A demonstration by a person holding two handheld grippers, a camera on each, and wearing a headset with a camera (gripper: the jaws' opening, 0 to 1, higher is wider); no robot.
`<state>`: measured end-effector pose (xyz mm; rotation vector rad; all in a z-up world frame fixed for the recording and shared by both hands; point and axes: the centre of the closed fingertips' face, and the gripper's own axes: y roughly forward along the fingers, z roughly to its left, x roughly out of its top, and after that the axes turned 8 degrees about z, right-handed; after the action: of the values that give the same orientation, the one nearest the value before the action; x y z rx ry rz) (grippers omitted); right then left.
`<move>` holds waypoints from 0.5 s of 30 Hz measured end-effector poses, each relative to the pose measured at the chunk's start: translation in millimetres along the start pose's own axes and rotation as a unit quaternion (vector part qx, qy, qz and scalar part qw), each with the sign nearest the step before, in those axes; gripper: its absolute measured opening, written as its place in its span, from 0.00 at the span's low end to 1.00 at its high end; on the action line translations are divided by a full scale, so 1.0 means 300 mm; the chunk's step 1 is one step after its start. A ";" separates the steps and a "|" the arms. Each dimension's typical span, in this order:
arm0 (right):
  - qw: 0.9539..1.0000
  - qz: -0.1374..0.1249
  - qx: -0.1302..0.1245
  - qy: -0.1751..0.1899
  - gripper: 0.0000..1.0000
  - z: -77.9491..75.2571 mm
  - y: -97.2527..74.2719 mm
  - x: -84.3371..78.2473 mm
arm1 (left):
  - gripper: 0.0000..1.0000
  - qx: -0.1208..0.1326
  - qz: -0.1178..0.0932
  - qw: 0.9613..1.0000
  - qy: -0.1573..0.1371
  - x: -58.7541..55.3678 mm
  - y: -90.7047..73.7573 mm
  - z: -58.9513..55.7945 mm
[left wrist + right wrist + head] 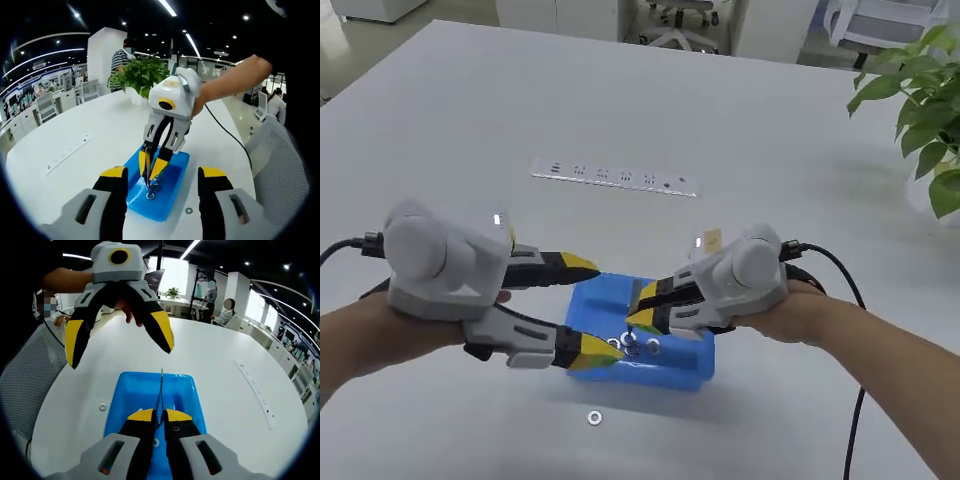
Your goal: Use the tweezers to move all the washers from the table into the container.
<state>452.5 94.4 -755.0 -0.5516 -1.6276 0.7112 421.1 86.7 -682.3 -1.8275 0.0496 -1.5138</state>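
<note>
Okay, right gripper (159, 415) is clamped on thin metal tweezers (161, 387) over the blue plastic tray (132, 390), left gripper (163, 172) gaping; release low, small steel washers (631, 347) bounce.

Blue container (672, 374) holding washers (632, 346)
A lone washer (595, 417) lies flat on the bench (620, 100) just beside the shallow container; slim tweezers (161, 387) point into it.

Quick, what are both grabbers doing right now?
Left yellow-tipped gripper: open, holding nothing.
Right yellow-tipped gripper: shut on the thin metal tweezers.
</note>
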 end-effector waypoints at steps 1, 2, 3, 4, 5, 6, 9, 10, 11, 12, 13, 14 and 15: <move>1.000 0.000 0.000 0.001 0.08 -0.001 0.001 -0.001 | 0.59 0.000 -0.001 1.000 0.002 0.004 0.004 0.005; 1.000 -0.001 0.000 0.001 0.08 0.000 0.002 0.000 | 0.57 -0.001 -0.002 1.000 0.003 0.006 0.006 0.009; 1.000 -0.001 0.000 0.001 0.08 0.000 0.002 0.000 | 0.55 -0.002 -0.002 1.000 0.005 0.009 0.009 0.014; 1.000 -0.001 0.000 0.001 0.08 0.000 0.003 -0.001 | 0.53 -0.002 -0.001 1.000 0.005 0.009 0.012 0.020; 1.000 -0.001 0.000 0.000 0.08 0.000 0.004 -0.001 | 0.51 0.000 0.000 1.000 0.006 0.010 0.016 0.028; 1.000 -0.001 0.000 0.001 0.08 0.000 0.005 -0.001 | 0.49 0.000 0.001 1.000 0.007 0.010 0.019 0.032; 1.000 -0.003 0.000 0.000 0.08 0.001 0.007 0.002 | 0.42 -0.006 0.005 1.000 0.011 0.011 0.031 0.038; 1.000 -0.003 0.000 0.001 0.08 0.000 0.008 0.002 | 0.40 -0.007 0.005 1.000 0.013 0.012 0.037 0.040; 1.000 -0.003 0.001 0.001 0.08 0.000 0.009 0.002 | 0.38 -0.008 0.007 1.000 0.014 0.013 0.041 0.042; 1.000 -0.003 0.001 0.000 0.08 0.000 0.009 0.001 | 0.35 -0.010 0.008 1.000 0.015 0.014 0.048 0.044; 1.000 -0.003 0.001 -0.001 0.08 0.001 0.008 0.003 | 0.33 -0.011 0.008 1.000 0.018 0.014 0.053 0.046; 1.000 -0.002 0.002 -0.003 0.08 0.002 0.008 0.003 | 0.30 -0.012 0.011 1.000 0.022 0.015 0.061 0.050; 1.000 -0.001 0.003 -0.006 0.08 0.004 0.008 0.003 | 0.28 -0.012 0.012 1.000 0.024 0.016 0.066 0.053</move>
<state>451.0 96.4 -756.2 -0.5415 -1.6364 0.7189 444.5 78.5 -689.5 -1.8032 0.1119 -1.5455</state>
